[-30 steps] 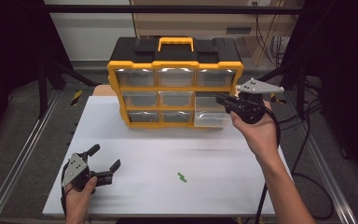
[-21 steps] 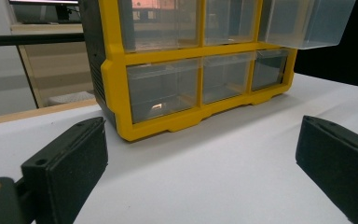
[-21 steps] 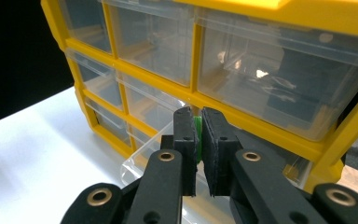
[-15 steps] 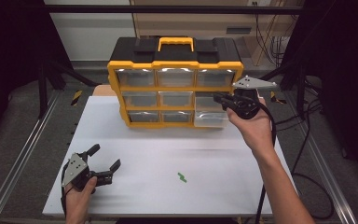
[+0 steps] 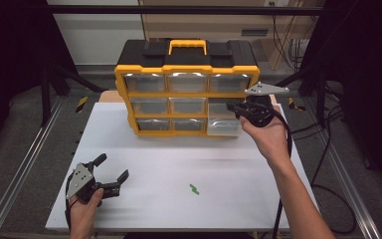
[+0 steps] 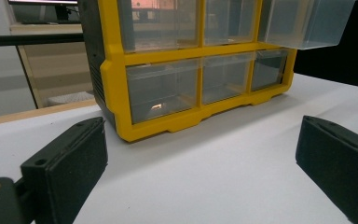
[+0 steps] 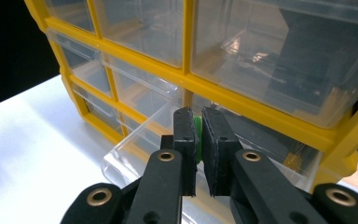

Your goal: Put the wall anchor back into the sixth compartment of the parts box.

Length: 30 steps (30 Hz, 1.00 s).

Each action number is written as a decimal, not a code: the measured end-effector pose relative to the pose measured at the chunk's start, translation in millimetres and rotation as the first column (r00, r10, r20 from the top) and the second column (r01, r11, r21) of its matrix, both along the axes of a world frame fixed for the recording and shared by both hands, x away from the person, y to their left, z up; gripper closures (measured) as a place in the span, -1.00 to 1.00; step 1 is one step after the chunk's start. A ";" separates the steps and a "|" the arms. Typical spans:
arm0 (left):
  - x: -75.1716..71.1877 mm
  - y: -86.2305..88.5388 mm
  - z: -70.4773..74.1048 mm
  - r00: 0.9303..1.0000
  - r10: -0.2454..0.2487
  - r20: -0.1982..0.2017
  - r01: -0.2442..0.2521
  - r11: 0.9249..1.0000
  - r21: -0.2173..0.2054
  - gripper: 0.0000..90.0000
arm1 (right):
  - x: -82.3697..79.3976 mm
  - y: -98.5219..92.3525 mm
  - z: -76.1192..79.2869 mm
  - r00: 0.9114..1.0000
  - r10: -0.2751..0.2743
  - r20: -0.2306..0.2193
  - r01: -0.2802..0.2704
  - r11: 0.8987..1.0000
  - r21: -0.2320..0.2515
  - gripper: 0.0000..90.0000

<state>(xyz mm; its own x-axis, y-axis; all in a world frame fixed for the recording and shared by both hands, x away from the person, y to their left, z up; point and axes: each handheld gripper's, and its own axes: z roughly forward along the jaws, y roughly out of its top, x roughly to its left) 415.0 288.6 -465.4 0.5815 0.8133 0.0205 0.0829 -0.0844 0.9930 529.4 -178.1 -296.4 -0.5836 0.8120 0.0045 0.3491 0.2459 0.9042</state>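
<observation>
jaws of the right gripper (image 7: pixel 197 140) pinch a green piece (image 7: pixel 196 127) over the open drawer (image 5: pixel 222 124), drop pending; left gripper (image 5: pixel 110 174) gapes idle, another green piece (image 5: pixel 194 189) left on the table (image 5: pixel 238 199).

**Open table in front, cabinet blocks the back**

The white table (image 5: pixel 229 164) lies bare across its near half, except a small green piece (image 5: pixel 194 189). The yellow drawer cabinet (image 5: pixel 186 87) walls the far edge; its pulled-out drawer (image 5: pixel 222 125) juts forward at the right.
</observation>
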 end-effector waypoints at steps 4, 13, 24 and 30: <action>0.1 -0.2 -0.2 1.000 0.000 -0.001 0.000 1.000 0.000 -0.96 | 2.9 1.0 -4.1 1.000 -0.015 -0.020 0.015 1.000 -0.010 0.87; 0.6 -0.8 -0.5 1.000 -0.001 -0.002 0.001 1.000 0.005 -0.96 | -6.2 5.7 -2.4 0.998 -0.057 0.036 0.057 0.998 0.014 0.21; 0.4 -2.1 -0.7 1.000 -0.001 -0.001 0.001 1.000 0.015 -0.96 | -29.9 16.7 4.3 0.993 -0.046 0.109 0.044 0.999 0.027 -0.62; 0.2 -1.8 -0.4 1.000 0.001 0.000 -0.001 1.000 0.016 -0.96 | -52.5 15.3 -2.5 0.984 -0.066 0.163 0.067 0.998 0.002 -0.78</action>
<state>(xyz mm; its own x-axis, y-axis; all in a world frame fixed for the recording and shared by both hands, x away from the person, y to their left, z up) 415.2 286.7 -465.8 0.5808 0.8133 0.0341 0.0826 -0.1006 0.9915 476.9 -162.9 -298.8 -0.5211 0.8488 -0.0892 0.2127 0.2304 0.9496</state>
